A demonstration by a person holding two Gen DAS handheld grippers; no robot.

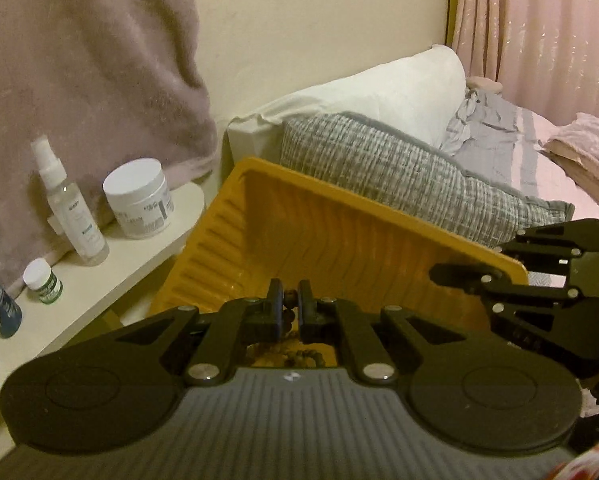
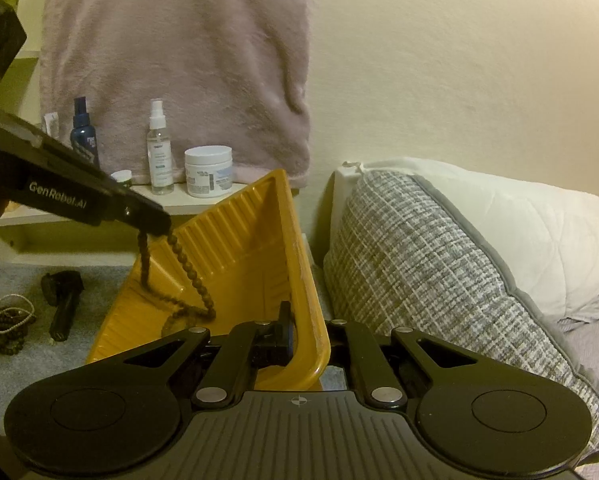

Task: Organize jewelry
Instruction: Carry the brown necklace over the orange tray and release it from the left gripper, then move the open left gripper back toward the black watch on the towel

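1. Yellow plastic tray with a ribbed floor sits tilted on the grey bed cover, one corner raised toward the wall.
2. Your right gripper has its jaws clamped together on the near rim of that tray, one finger inside the rim and the other outside.
3. Your left gripper has its jaws pinched on a brown bead necklace; in the right wrist view the strand hangs in two lines from the fingertips down into the tray, where its lower loop lies on the ribbed floor.
4. In the left wrist view you see only a few beads between the pads and more of the strand below them, over the tray.
5. More jewelry lies on the bed cover left of the tray: dark bead strands tangled with a thin pale cord.
6. A black object lies just beside that pile, between it and the tray; what it is I cannot tell.
7. Behind the tray, a white shelf carries a clear spray bottle, a white jar, a small green-labelled bottle and a dark blue bottle.
8. A mauve fleece blanket hangs against the wall above the shelf.
9. Right of the tray, a grey woven pillow leans against a white pillow.
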